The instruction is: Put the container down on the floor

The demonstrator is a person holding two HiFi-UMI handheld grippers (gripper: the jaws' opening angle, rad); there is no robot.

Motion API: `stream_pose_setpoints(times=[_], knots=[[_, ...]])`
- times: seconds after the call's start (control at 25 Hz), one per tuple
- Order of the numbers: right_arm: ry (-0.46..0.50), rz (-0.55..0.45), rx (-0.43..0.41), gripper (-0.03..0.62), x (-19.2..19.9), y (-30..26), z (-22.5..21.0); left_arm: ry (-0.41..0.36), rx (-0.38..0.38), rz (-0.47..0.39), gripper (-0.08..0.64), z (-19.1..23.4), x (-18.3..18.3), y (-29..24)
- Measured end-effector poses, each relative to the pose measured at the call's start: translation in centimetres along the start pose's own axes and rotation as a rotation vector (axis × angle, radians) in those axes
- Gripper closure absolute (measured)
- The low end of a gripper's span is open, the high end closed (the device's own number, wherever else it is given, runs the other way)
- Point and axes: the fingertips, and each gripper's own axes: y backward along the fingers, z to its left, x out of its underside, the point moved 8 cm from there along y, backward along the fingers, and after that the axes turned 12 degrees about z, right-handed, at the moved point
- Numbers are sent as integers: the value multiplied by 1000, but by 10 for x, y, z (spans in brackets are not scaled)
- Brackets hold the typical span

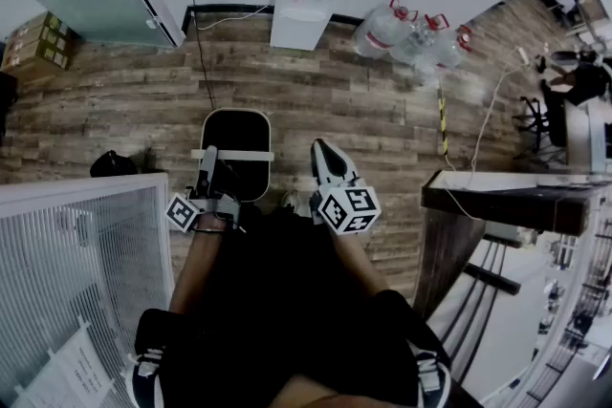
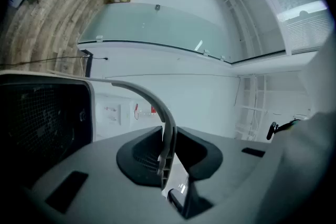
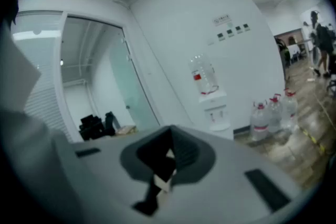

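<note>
Over the wood floor [image 1: 335, 100] by the person's feet, the container [image 1: 236, 131] looks to be hanging by its handle [image 2: 160, 113]. The left gripper [image 1: 207, 169] has that handle pinched tight, while the right gripper [image 1: 330, 165] is closed on nothing. I'd lower it slow and straight with the base level, and only let go once it sits flat. Only the head view shows the container over the floor, and only the left gripper view shows the pinch itself.
</note>
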Motion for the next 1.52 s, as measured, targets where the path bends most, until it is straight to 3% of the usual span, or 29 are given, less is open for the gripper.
stream_pose_setpoints(times=[0.72,1.52], knots=[[-19,-48,15,558,4,-3,15,18,13,11,472,0,-13,6],[-68,-67,90,558,15,-45,54,55,-20,74,471,18,-76,16]])
